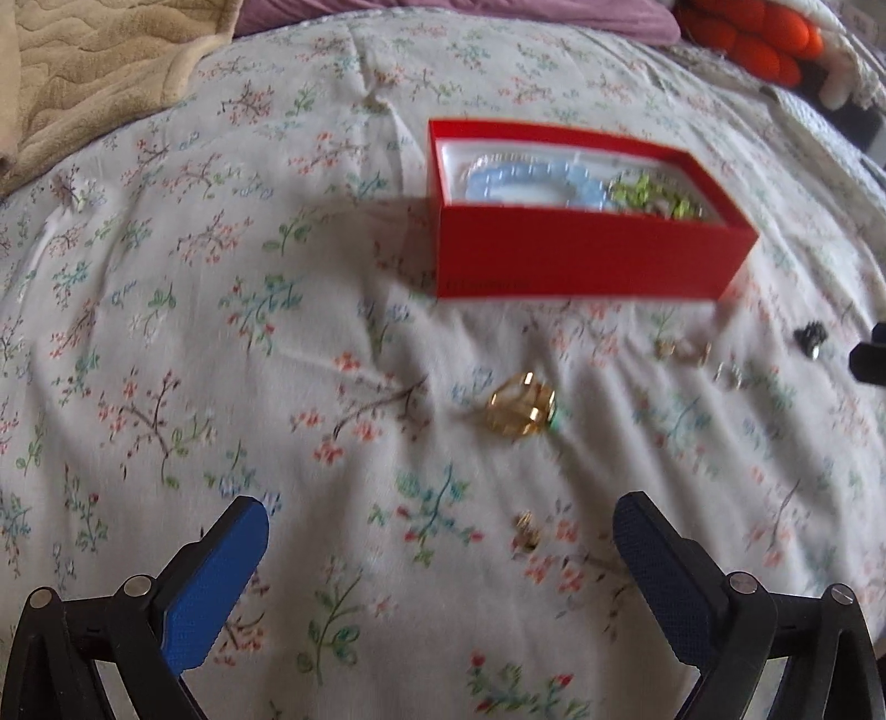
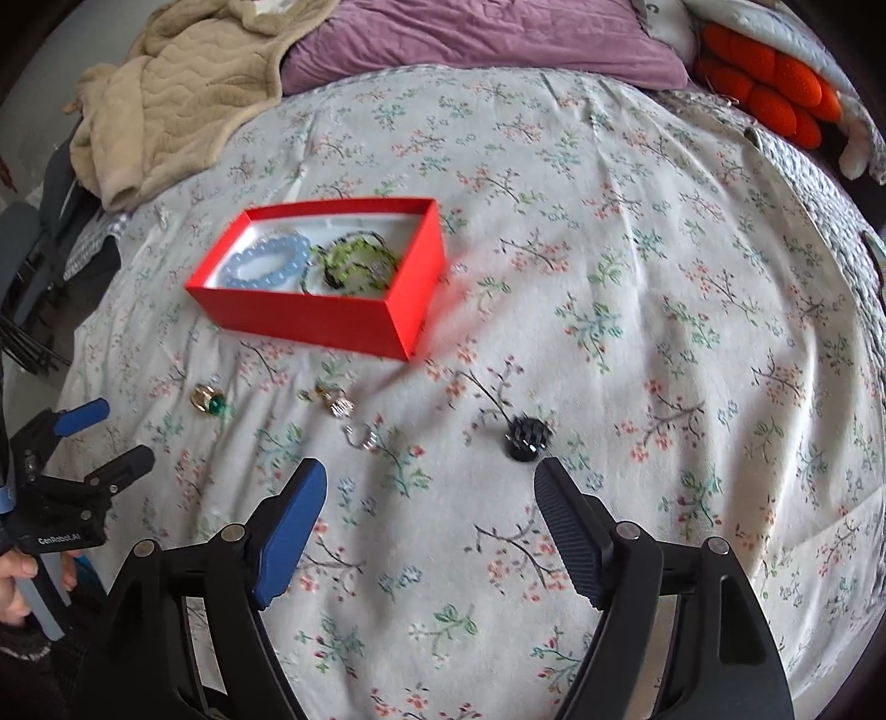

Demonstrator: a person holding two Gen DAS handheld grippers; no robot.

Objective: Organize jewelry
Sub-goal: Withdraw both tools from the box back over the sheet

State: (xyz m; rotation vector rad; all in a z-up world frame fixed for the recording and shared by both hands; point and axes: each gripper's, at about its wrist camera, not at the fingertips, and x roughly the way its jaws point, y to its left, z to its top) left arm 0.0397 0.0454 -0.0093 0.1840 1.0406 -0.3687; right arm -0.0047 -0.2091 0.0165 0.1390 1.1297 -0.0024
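Both grippers hang low over a bed, angled down toward its flowered sheet [image 2: 637, 232], and both are spread wide with nothing between their fingers. The left gripper [image 1: 440, 523] has ribbed blue pads on black hinged arms; just ahead of it lies a small gold earring [image 1: 526, 533], and further on a chunky gold ring [image 1: 521, 412] with a green stone. The right gripper [image 2: 429, 476] points at a round black faceted piece [image 2: 527, 436] lying just ahead of its right finger. Left of that, a thin silver ring [image 2: 361, 436] and a gold and silver cluster [image 2: 334, 401] rest on the soft, wrinkled cloth. Beyond them sits an open red cardboard box [image 2: 310, 318] with a white lining, holding a pale blue bead bracelet [image 2: 266, 263] beside a green and black beaded one [image 2: 354, 260]. A quilted beige blanket [image 2: 177, 94] and a purple pillow [image 2: 487, 44] lie at the far edge.
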